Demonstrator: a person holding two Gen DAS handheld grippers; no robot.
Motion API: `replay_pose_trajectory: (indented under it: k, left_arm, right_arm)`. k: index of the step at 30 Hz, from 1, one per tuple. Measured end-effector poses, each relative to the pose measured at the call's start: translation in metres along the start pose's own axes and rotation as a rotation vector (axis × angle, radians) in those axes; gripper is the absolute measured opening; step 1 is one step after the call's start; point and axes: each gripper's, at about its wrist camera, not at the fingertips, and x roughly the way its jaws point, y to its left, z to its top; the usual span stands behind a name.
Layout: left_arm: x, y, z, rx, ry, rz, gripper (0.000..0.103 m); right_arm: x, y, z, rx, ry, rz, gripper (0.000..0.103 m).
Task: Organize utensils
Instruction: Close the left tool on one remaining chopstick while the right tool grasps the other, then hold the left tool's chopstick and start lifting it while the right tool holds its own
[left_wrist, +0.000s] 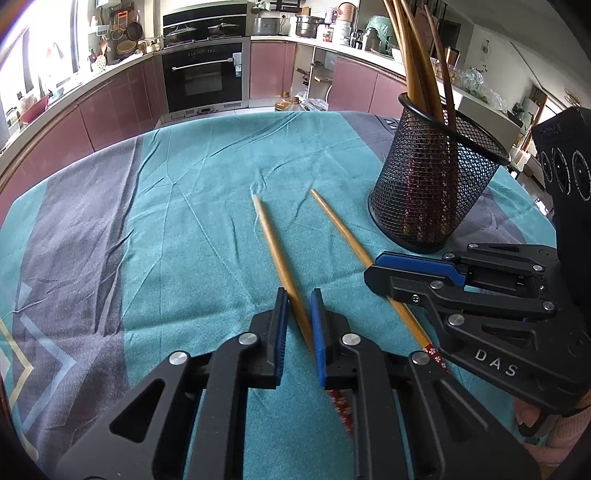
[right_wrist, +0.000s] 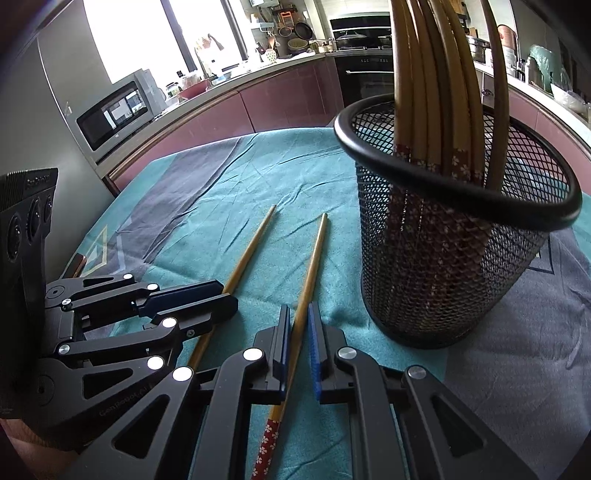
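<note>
Two loose chopsticks lie on the cloth-covered surface (left_wrist: 192, 206), just beside the mesh holder (left_wrist: 436, 184) that already stands full of others, so the step in hand looks like the pick-up of the last pair. The left gripper (left_wrist: 298, 314) has its fingers straddling the chopstick farther from the holder (left_wrist: 275, 251); they stand slightly apart around the shaft, and whether they already pinch it cannot be told. The right gripper (right_wrist: 298, 332) does the same with the chopstick nearer the holder (right_wrist: 312, 266), its blue pads close on either side of the wood but with a sliver of gap visible. Both sticks rest flat, thin tips pointing away from the grippers, patterned red ends toward them. The next move probably calls for closing firmly, lifting, then tilting each stick upright to drop it into the holder's rim without knocking those already inside.
</note>
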Motion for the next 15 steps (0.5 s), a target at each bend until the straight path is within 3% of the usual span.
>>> replay_pose_trajectory:
  k: [3, 15]
  left_arm:
    - [-0.0009, 0.0004, -0.0014, -0.001, 0.002, -0.004, 0.008]
    - [-0.0034, -0.0015, -0.004, 0.0, 0.006, 0.004, 0.009]
  right_arm:
    - [-0.0008, -0.0005, -0.0006, 0.006, 0.0, 0.003, 0.007]
    - [-0.0018, 0.0014, -0.0016, -0.014, 0.005, -0.017, 0.007]
